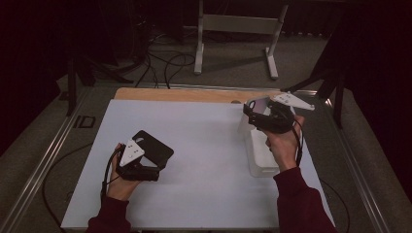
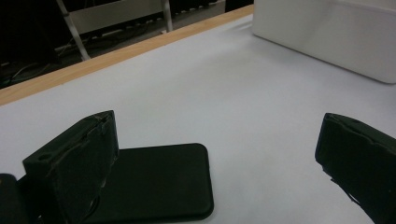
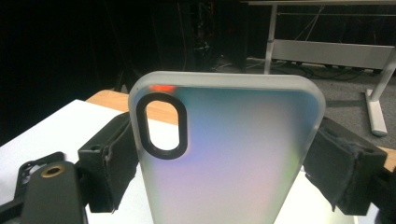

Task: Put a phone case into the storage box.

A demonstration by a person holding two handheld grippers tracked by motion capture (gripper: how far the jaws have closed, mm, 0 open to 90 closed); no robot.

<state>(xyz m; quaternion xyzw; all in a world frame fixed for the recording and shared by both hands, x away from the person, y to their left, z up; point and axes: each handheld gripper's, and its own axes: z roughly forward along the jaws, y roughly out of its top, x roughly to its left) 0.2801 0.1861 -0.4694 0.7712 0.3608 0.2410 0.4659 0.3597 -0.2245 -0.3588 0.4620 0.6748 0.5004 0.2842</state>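
Frosted and translucent, a phone case (image 3: 224, 154) with rounded corners and a black oval camera cut-out stands upright between the padded black jaws of the right tongs (image 3: 224, 163), which clamp it by its two long edges; its matte surface glows with faint pink and blue sheen. In the high view the right tongs (image 1: 257, 110) hold this case (image 1: 259, 103) at about 2 o'clock on the counter (image 1: 204, 145), above the far end of a white rectangular box (image 1: 260, 158) with smooth, glossy walls. That box (image 2: 327, 32) sits at 1 o'clock in the left gripper view, well apart from the left tongs (image 2: 215, 154). Those left tongs (image 1: 145, 150) rest at about 8 o'clock on the counter, their blocky, rubbery jaws spread wide with nothing pinched between them. Beside the left jaw lies a flat black phone case (image 2: 159, 186), matte, with softly rounded corners, lying on the pale, smooth counter sheet (image 2: 224, 93); the same black phone case (image 1: 155, 148) shows in the high view just beyond the left hand (image 1: 119, 182). A bare wooden strip (image 1: 184, 94) edges the counter at 12 o'clock.
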